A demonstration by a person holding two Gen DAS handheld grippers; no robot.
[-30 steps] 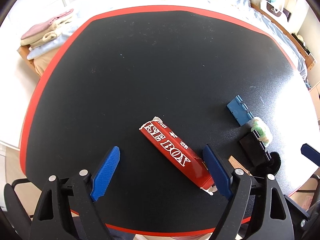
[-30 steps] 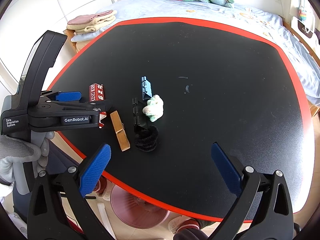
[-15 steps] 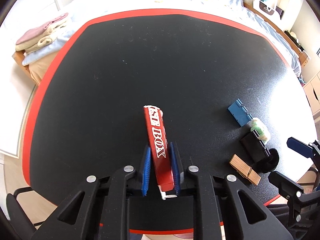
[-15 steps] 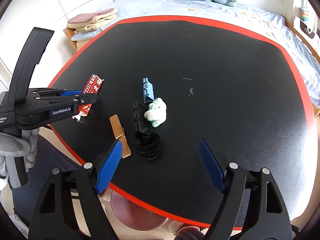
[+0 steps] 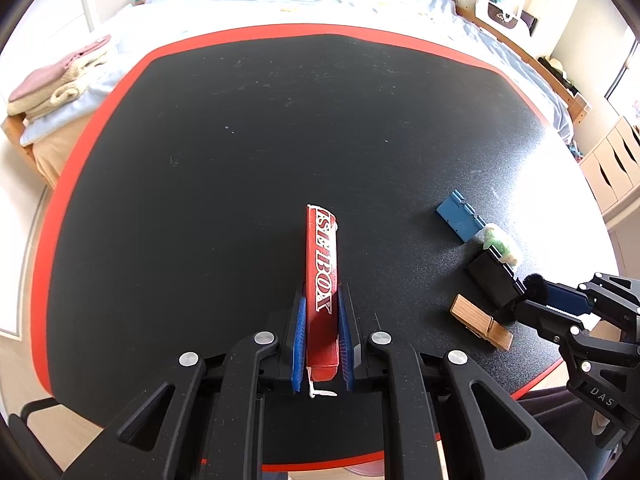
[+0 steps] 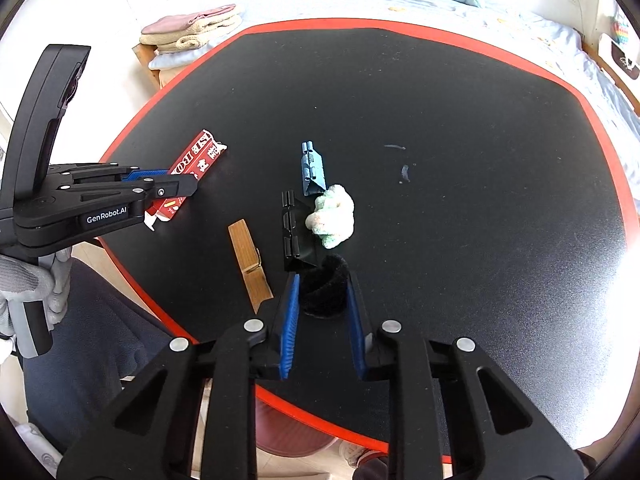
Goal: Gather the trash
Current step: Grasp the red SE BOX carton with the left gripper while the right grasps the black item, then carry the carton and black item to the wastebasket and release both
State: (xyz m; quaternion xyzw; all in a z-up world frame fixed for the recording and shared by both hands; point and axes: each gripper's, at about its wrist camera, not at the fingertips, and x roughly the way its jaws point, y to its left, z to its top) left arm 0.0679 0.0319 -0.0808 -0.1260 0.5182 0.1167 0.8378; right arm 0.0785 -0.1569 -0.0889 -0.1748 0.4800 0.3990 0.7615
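Left gripper (image 5: 322,344) is clamped on the near end of the flattened red box (image 5: 321,280), whose far end points out over the black table (image 5: 240,160), close to the near red-edged rim. Right gripper (image 6: 323,312) has its jaws closing around the black fuzzy ring (image 6: 324,286), blue pads at both sides of it and apparently touching. Just beyond the ring lie a black clip (image 6: 294,236), a crumpled green-white wad (image 6: 332,216) and a blue clip (image 6: 312,170); a wooden clothespin (image 6: 250,264) lies to its left.
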